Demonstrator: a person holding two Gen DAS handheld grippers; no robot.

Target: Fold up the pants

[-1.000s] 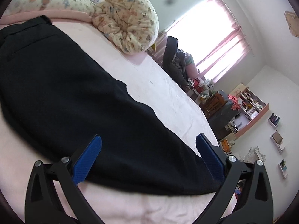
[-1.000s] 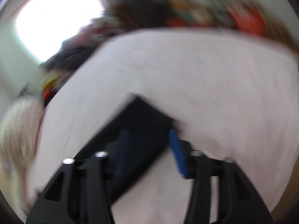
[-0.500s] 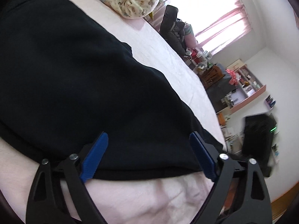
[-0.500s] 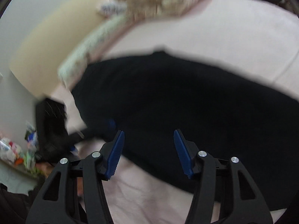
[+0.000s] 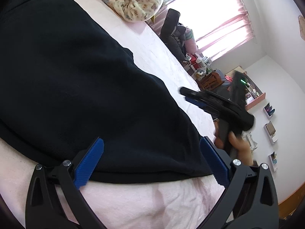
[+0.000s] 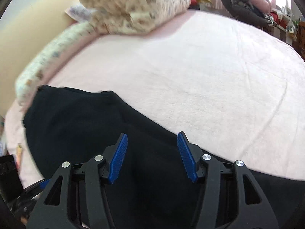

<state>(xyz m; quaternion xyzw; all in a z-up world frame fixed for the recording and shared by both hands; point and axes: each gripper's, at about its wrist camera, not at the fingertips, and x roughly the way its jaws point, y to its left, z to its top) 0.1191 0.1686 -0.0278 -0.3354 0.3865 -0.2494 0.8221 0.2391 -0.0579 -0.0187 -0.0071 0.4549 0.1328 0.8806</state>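
Black pants [image 5: 80, 80] lie spread flat on a pink bed sheet [image 5: 144, 206]. My left gripper [image 5: 151, 162] is open, its blue pads straddling the pants' near hem edge, low over the fabric. The right gripper [image 5: 213, 105] shows in the left wrist view, held in a hand to the right, above the bed's edge. In the right wrist view the right gripper [image 6: 151, 156] is open and empty over the black pants [image 6: 85, 133], whose far edge runs diagonally across the sheet [image 6: 209, 80].
A rolled bear-print blanket [image 5: 133, 2] and pillows [image 6: 133, 7] lie at the head of the bed. A dark chair with clothes [image 5: 174, 36], a cluttered desk [image 5: 207, 76] and a bright pink-curtained window [image 5: 215, 15] stand beyond the bed.
The right gripper has swung round from the bed's far side to hover over the pants and now shows in the left wrist view. The left gripper has settled lower at the hem.
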